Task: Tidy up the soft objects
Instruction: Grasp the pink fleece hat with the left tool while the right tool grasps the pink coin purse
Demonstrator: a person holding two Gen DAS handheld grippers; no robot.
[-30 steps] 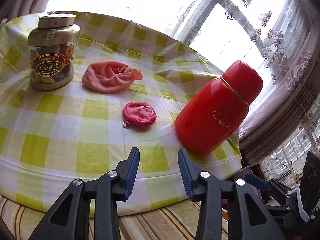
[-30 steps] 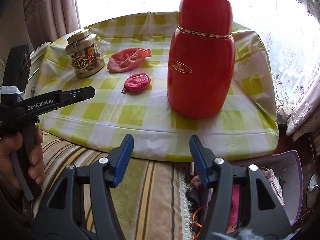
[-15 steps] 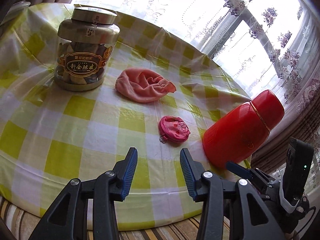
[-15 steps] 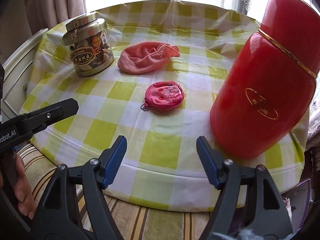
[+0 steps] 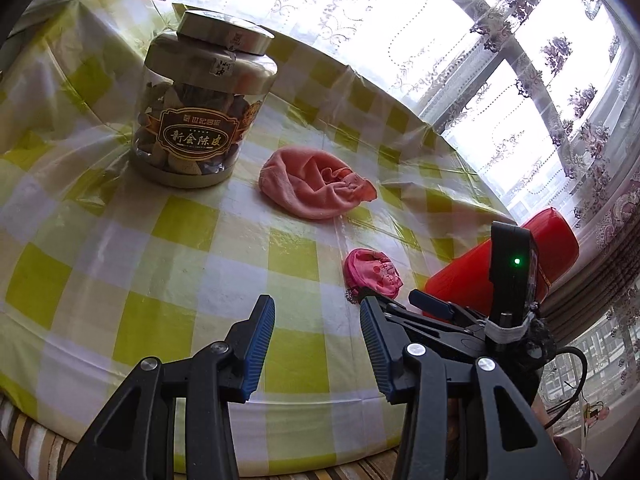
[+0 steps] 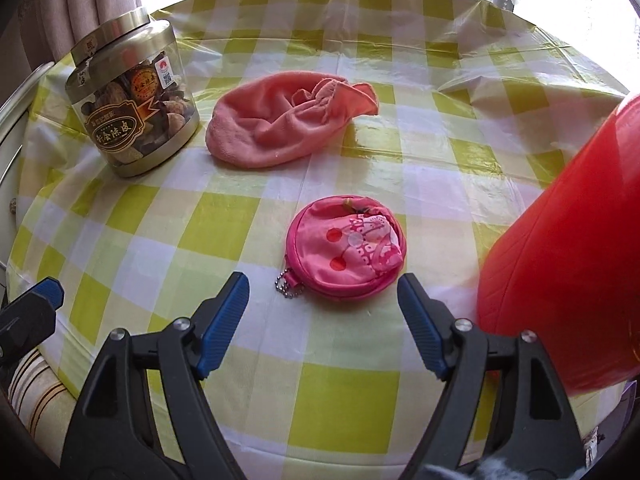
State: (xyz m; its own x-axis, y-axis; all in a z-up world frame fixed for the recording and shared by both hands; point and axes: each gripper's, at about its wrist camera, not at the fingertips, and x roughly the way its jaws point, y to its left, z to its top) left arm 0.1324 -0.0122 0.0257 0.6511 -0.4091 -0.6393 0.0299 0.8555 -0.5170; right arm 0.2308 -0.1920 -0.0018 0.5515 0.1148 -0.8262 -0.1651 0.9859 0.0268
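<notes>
Round table [image 6: 132,216] in a yellow-and-white check plastic cloth, set by a bright window with lace curtains [image 5: 500,40].

Right gripper [image 6: 323,304]: jaws spread wide, nothing between them, low over the near part of the table. Its blue-padded fingers [image 6: 224,312] sit either side of the near edge of the pink coin purse [image 6: 346,254], no contact visible. Purse is round, lying flat, with a small ball chain [image 6: 289,286] trailing off its near-left side toward the left finger.

Left gripper [image 5: 317,348]: jaws moderately open, empty, above the near table edge. In the left wrist view the right gripper's body crosses just right of it, green LED lit, and the purse [image 5: 372,276] lies just past the right gripper's finger tips.

Past the purse, toward the middle of the table: crumpled salmon-pink cloth [image 6: 286,124], a soft pouch-like heap with the open end pointing right. Well apart from the purse.

Left of the cloth, just beside it: clear jar [image 6: 134,108] with a gold lid and a dark label with Chinese text, upright, filled with brown dried pieces.

Right side: big red thermos [image 6: 572,264], standing on the table near the purse, not touching it. In the left wrist view the thermos [image 5: 556,236] is partly hidden behind the right gripper.

Striped fabric [image 6: 36,396] shows below the table edge, lower left.
</notes>
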